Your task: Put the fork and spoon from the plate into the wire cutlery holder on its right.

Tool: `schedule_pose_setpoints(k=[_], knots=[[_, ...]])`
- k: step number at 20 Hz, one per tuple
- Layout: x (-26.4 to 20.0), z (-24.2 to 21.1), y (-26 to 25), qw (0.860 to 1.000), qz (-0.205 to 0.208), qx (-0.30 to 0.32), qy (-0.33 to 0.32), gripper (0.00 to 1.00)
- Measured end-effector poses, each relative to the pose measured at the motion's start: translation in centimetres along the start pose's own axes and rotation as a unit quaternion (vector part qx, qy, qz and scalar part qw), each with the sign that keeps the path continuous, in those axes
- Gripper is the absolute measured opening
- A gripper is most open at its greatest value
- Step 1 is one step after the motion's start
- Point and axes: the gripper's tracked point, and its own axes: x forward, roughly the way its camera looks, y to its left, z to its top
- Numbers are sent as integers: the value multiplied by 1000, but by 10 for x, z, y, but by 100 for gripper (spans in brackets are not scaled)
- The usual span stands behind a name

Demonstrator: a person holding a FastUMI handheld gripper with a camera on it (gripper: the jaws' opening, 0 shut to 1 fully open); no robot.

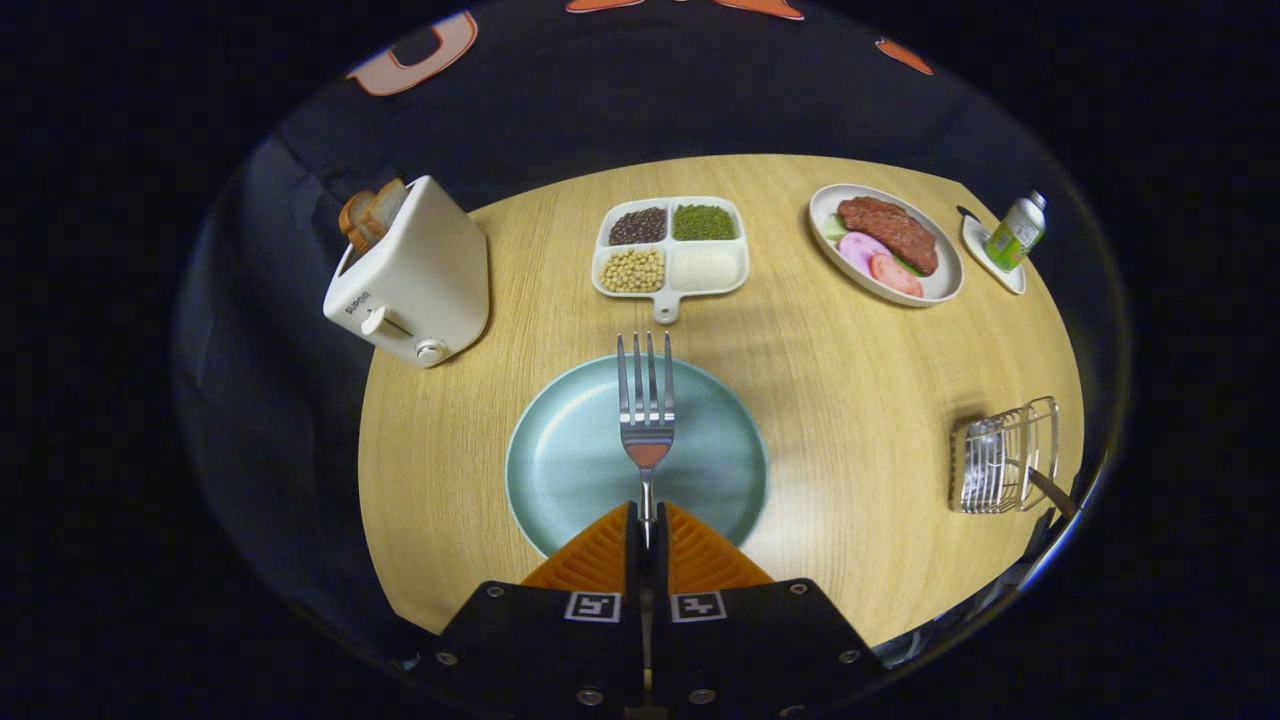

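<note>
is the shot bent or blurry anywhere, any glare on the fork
Gripper view: fisheye bends the table edge into a curve; fork, held in the shut gripper jaws, looks sharp with mild sheen on its tines; wire holder looks squeezed, casting a soft shadow.

On the round pale wooden worktop [830,400] stands a white toaster [415,280] holding bread slices. A white four-compartment dish of grains [672,252] lies mid-back, then a white oval plate of meat and vegetables [886,244]; beyond it, a small green-labelled bottle [1016,232] stands on a small white tray [992,258].

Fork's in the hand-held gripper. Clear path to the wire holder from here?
Probably yes. The hand-held gripper is shut on the fork above the plate; only bare table lies before the wire holder.
</note>
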Motion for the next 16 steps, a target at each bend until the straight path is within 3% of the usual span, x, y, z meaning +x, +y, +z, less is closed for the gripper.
schedule_pose_setpoints(k=[10, 16], knots=[[-72, -13, -157, 996, -56, 66, -20, 4], [-84, -35, -224, 995, -69, 68, 6, 4]])
